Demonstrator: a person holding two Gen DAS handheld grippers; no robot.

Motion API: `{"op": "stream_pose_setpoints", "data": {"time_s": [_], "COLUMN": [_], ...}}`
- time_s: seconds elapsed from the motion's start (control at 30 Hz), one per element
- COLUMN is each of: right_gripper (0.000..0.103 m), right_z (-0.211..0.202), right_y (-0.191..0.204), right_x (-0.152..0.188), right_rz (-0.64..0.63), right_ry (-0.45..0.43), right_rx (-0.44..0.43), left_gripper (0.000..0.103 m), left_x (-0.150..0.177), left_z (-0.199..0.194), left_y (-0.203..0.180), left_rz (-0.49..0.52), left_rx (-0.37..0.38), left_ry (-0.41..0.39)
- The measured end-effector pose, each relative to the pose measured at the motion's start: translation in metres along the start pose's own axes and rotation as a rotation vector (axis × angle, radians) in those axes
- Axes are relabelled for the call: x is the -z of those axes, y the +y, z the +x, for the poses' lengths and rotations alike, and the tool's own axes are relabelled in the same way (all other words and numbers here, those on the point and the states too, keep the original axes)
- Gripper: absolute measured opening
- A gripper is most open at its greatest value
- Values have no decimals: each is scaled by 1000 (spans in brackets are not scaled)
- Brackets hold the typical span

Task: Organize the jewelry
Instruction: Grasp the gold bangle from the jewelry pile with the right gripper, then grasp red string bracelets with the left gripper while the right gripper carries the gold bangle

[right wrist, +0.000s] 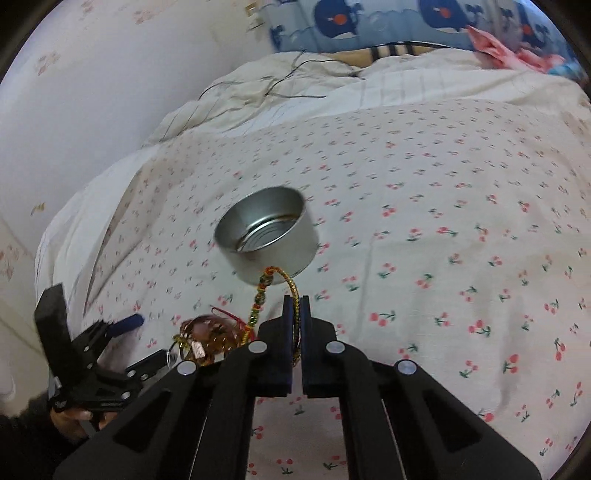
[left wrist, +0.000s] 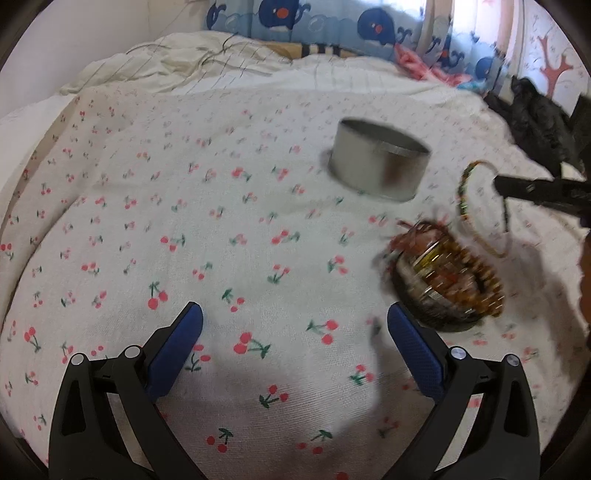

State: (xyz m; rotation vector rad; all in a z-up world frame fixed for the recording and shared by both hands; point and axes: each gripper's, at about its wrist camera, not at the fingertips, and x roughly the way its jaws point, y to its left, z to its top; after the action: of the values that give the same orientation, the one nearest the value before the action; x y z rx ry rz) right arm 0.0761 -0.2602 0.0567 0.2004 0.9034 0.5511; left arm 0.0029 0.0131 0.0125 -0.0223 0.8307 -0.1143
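Observation:
A round silver tin [left wrist: 380, 162], open and empty inside, stands on the cherry-print bedspread [left wrist: 184, 221]; it also shows in the right wrist view [right wrist: 267, 232]. A pile of bracelets and bangles [left wrist: 447, 277] lies in front of it, partly hidden in the right wrist view [right wrist: 207, 339]. My right gripper [right wrist: 295, 306] is shut on a braided gold, green and red bracelet [right wrist: 264, 291] and holds it above the pile, short of the tin; the bracelet hangs as a loop in the left wrist view [left wrist: 476, 206]. My left gripper [left wrist: 295, 325] is open and empty, just left of the pile.
A crumpled cream quilt [left wrist: 177, 62] lies at the bed's far end below a whale-print curtain [left wrist: 314, 22]. Dark clothing [left wrist: 535, 118] sits at the far right. A white wall [right wrist: 110, 74] borders the bed's left side.

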Motion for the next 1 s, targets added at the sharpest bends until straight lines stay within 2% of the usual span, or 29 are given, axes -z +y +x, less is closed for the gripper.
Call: {"op": "stream_pose_setpoints", "data": {"time_s": [0.07, 0.17, 0.2, 0.27, 0.33, 0.43, 0.47, 0.53, 0.57, 0.6, 0.63, 0.67, 0.7, 0.73, 0.8, 0.83, 0.87, 1.0], "right_gripper": [4, 4, 4, 4, 4, 4, 4, 4, 4, 4, 4, 4, 4, 4, 4, 4, 4, 4], "right_z": [-4, -8, -11, -12, -13, -13, -12, -14, -15, -15, -16, -16, -15, -15, -13, -11, -10, -2], "right_y": [-6, -15, -18, -20, -22, -23, -22, -18, -16, -15, -14, -14, -15, -15, -18, -19, -20, -29], "right_x": [-2, -3, -3, -4, -4, -5, -4, -5, -5, -5, -5, -5, -5, -5, -4, -4, -4, -1], "right_rz": [30, 79, 94, 111, 130, 143, 143, 136, 131, 129, 128, 129, 133, 139, 153, 157, 159, 195], "right_ry": [-18, -44, -50, -56, -59, -60, -59, -61, -63, -65, -66, -63, -59, -55, -42, -35, -25, 17], "right_rx": [18, 4, 4, -1, -11, -28, -31, -45, -51, -53, -58, -61, -61, -60, -61, -57, -50, -25], "left_gripper": [96, 96, 96, 96, 96, 96, 96, 95, 92, 83, 69, 59, 37, 35, 24, 6, 1, 1], "left_x": [-8, -28, -35, -55, -72, -92, -94, -93, -92, -90, -88, -86, -86, -85, -85, -88, -90, -98], "left_z": [-8, -10, -8, 3, 20, 55, 65, 80, 84, 88, 90, 90, 91, 89, 84, 80, 77, 60], "left_y": [-7, -32, -41, -57, -55, -41, -39, -42, -45, -51, -56, -62, -64, -69, -75, -76, -73, -73], "left_rz": [31, 148, 187, 238, 176, -7, -57, -65, -54, -45, -32, -7, 6, 18, 41, 45, 41, 46], "left_rx": [24, 72, 85, 163, 236, 342, 363, 336, 318, 300, 288, 272, 268, 285, 277, 280, 284, 305], "left_ry": [-30, -24, -17, 39, 120, 305, 363, 423, 440, 469, 485, 497, 503, 508, 487, 473, 467, 428]}}
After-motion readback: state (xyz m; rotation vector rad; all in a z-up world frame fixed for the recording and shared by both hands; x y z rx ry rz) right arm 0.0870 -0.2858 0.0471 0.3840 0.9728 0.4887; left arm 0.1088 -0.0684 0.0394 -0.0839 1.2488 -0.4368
